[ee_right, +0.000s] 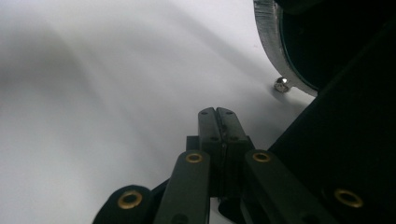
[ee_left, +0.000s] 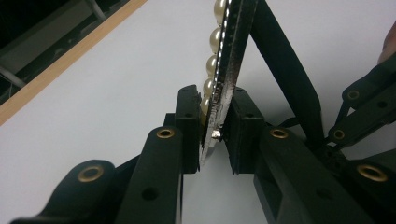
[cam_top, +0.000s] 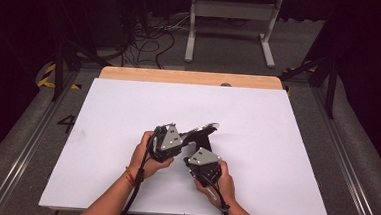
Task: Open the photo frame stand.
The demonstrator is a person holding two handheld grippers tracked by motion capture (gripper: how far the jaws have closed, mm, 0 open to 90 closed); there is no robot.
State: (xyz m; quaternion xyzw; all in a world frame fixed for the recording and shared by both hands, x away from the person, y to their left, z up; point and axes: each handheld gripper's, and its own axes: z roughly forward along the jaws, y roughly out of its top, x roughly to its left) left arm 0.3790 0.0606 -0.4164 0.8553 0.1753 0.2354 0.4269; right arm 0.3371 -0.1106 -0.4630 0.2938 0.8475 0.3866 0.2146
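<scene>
A small round frame [cam_top: 203, 130] with a pearl-beaded rim and a black back is held on edge above the white board. My left gripper [cam_top: 186, 136] is shut on its rim; in the left gripper view the jaws [ee_left: 214, 109] pinch the thin silver edge [ee_left: 229, 51], with the pearls [ee_left: 214, 39] on the left face and a black stand leg [ee_left: 285, 70] on the right. My right gripper [cam_top: 191, 160] sits just below the frame, and its jaws [ee_right: 217, 114] are shut with nothing between them. Beside them are the silver rim [ee_right: 270, 42] and the black stand [ee_right: 345, 140].
A white board [cam_top: 128, 108] covers the table, with a wooden strip [cam_top: 190, 77] along its far edge. A small metal ball [ee_right: 281, 84] sits under the frame's rim. Beyond the table are cables and a grey stand [cam_top: 231, 25] on the floor.
</scene>
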